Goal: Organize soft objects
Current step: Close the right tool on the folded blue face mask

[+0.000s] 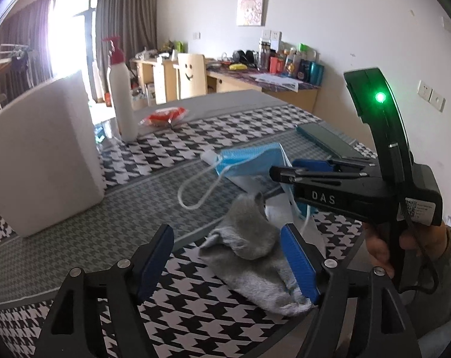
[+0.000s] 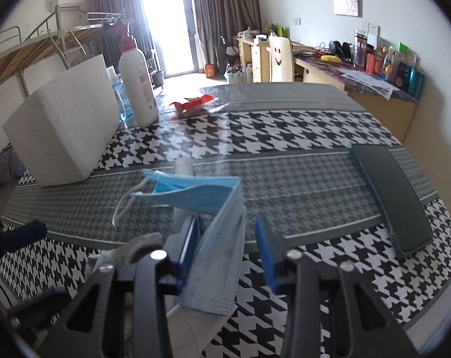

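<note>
A grey sock point(image 1: 252, 256) lies crumpled on the houndstooth tablecloth point(image 1: 195, 137), between the open fingers of my left gripper point(image 1: 228, 256). A blue face mask point(image 1: 249, 161) lies behind it, half folded, its white ear loop point(image 1: 195, 191) hanging out. In the right wrist view the mask point(image 2: 213, 238) drapes between the fingers of my right gripper point(image 2: 225, 253), resting against the left finger point(image 2: 186, 256); the jaws stand apart. The right gripper also shows in the left wrist view point(image 1: 320, 173), over the mask. The sock's edge point(image 2: 142, 247) shows at lower left.
A white foam block point(image 1: 43, 161) stands at the left. A white spray bottle point(image 1: 122, 95) and a red wrapper point(image 1: 165, 116) are behind. A dark green case point(image 2: 395, 200) lies at the right. A small white tube point(image 2: 183, 167) lies under the mask.
</note>
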